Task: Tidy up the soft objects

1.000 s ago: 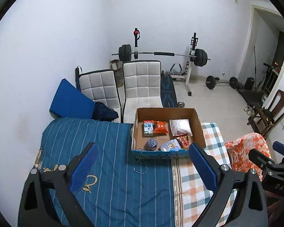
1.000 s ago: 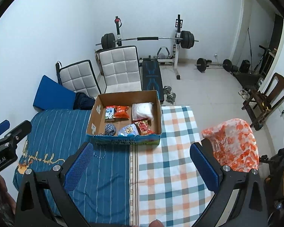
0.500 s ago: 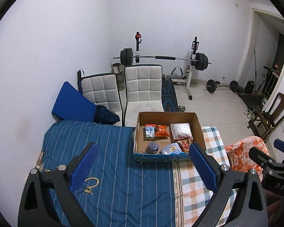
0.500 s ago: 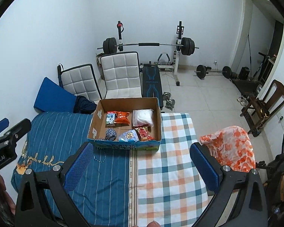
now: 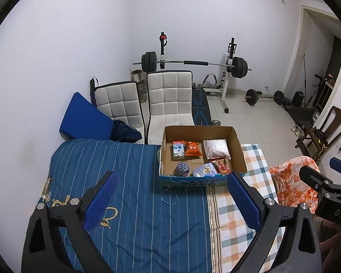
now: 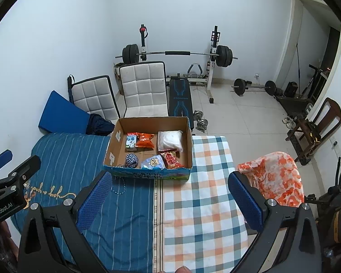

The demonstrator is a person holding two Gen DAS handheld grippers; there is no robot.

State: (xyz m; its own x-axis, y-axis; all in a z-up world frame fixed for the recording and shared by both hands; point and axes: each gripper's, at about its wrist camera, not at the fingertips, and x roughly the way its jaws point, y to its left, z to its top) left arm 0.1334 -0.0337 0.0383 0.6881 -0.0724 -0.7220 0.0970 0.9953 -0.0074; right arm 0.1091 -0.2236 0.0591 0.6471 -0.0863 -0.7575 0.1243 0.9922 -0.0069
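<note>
The cardboard box [image 6: 147, 168] sits at the far edge of the bed, straddling the blue striped sheet [image 6: 75, 157] and the checked blanket [image 6: 200, 195], and holds a milk carton [image 6: 130, 141], orange snack bag [image 6: 145, 140], white pouch [image 6: 170, 140], red packet [image 6: 171, 159], cartoon-print pouch [image 6: 153, 163] and rope ball [image 6: 131, 160]. The left gripper [image 5: 170, 201] and right gripper [image 6: 169, 201] hang well short of it, jaws spread and empty. The ball's cord [image 6: 120, 187], apparently trailing over the near wall, could snag and drag the box; the crowded packets risk a double pinch.

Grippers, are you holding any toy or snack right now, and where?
No. The left gripper and the right gripper are both open and empty.
</note>
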